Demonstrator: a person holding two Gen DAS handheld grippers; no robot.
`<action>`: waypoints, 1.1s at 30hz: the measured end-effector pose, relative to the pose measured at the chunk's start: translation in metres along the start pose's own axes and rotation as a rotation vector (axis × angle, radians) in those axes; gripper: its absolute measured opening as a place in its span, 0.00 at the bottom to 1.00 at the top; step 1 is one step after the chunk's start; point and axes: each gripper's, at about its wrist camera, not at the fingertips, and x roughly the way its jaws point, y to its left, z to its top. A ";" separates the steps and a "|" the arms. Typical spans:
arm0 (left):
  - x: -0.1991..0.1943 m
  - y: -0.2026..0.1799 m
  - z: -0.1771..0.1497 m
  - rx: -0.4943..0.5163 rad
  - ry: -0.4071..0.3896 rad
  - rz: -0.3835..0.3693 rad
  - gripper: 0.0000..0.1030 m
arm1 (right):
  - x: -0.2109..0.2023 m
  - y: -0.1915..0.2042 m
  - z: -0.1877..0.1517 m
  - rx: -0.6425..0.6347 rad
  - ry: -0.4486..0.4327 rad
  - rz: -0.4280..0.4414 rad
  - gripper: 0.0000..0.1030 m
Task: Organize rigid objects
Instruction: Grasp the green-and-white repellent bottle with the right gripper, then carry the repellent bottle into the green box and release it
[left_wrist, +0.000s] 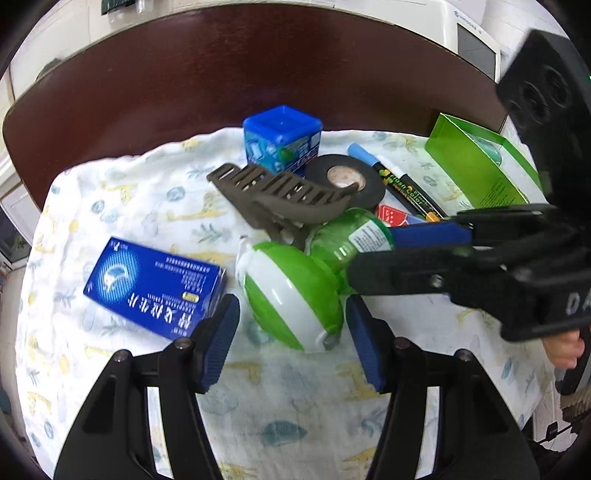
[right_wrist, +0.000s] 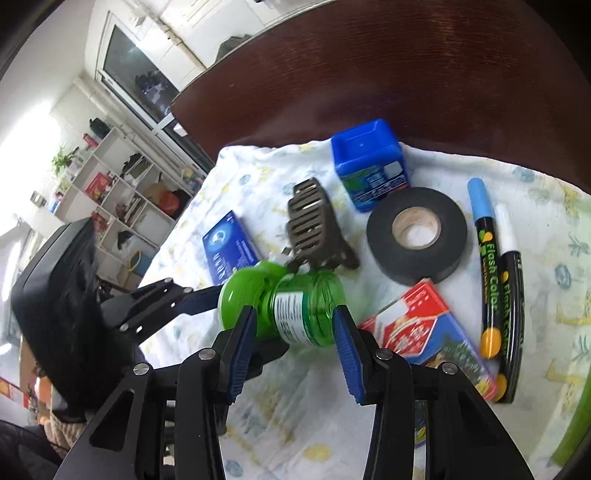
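Currently the green bottle (right_wrist: 295, 310) is lying on the cloth-covered table (left_wrist: 258, 74); the right gripper (right_wrist: 295, 325) fingers are closing on its smooth, light, likely slippery body, while the left gripper (left_wrist: 291, 332) is gaping around its round cap, gripping nothing.

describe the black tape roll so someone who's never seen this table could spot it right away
On the dark wooden table lies a white printed cloth covered with small items. Near its far edge, just in front of the blue cube tub, lies the black tape roll. It is the only flat black ring, with a tan cardboard core.
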 end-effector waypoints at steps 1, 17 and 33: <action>0.001 0.002 -0.001 -0.009 0.002 -0.008 0.56 | -0.001 0.002 -0.002 -0.004 -0.006 -0.017 0.44; -0.015 -0.013 0.008 0.034 -0.042 -0.002 0.50 | -0.015 0.015 -0.009 0.001 -0.060 -0.138 0.44; -0.058 -0.119 0.049 0.289 -0.185 -0.008 0.50 | -0.134 -0.007 -0.041 0.065 -0.329 -0.179 0.44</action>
